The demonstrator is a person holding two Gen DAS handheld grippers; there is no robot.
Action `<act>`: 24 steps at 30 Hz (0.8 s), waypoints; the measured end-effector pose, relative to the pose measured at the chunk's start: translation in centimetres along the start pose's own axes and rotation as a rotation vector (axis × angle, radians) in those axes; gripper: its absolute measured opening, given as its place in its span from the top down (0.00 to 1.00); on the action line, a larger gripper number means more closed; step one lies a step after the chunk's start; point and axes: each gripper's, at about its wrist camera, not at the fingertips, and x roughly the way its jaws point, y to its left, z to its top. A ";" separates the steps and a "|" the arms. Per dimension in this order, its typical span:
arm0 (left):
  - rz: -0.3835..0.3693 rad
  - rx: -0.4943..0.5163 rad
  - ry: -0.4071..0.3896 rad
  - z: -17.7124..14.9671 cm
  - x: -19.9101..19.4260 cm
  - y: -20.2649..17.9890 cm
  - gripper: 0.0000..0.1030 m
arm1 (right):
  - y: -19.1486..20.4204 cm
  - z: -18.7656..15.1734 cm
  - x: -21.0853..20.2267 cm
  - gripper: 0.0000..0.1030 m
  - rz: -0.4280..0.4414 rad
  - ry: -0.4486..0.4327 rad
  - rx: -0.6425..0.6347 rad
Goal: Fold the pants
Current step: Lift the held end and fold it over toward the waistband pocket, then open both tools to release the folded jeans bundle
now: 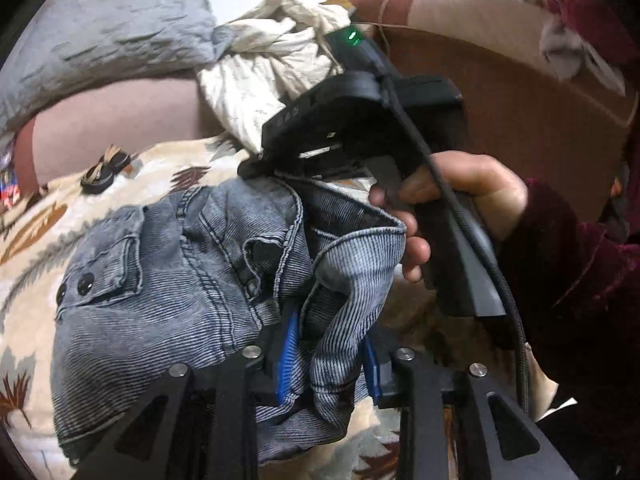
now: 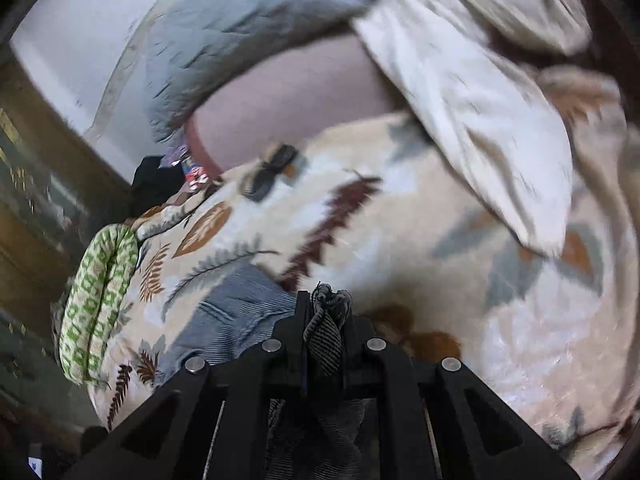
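Grey-blue denim pants [image 1: 168,272] lie bunched on a leaf-patterned blanket [image 1: 36,328]. My left gripper [image 1: 330,354], with blue pads [image 1: 289,344], is shut on a fold of the denim near the waistband. In the left wrist view the right gripper [image 1: 276,168] is just beyond, held by a hand [image 1: 460,196], its tips on the far edge of the pants. In the right wrist view my right gripper [image 2: 326,308] is shut on a bunch of dark denim [image 2: 326,336]; more of the pants [image 2: 236,316] lies to the left below it.
A crumpled cream cloth [image 1: 272,80] and a grey quilt [image 1: 112,36] lie at the back of the bed. A small black object [image 1: 105,172] rests on the blanket. A green patterned roll [image 2: 100,304] sits at the bed's left edge. A brown headboard [image 1: 520,128] stands on the right.
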 end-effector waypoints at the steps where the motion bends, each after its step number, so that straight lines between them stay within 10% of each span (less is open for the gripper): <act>1: -0.007 0.013 0.003 0.1 0.4 -0.5 0.61 | -0.7 -0.1 0.1 0.85 -0.009 -0.007 0.014; 5: -0.115 0.052 0.005 -0.3 -1.0 -2.7 0.26 | -2.9 -0.3 -0.8 0.55 -0.102 -0.036 0.083; 15: -0.063 0.069 -0.098 -2.1 -11.6 -0.3 0.26 | -2.0 -4.6 -11.1 0.49 -0.164 -0.257 0.161; 24: 0.142 -0.061 -0.152 -1.5 -15.5 10.1 0.26 | 7.1 -8.2 -10.7 0.39 -0.169 -0.289 0.024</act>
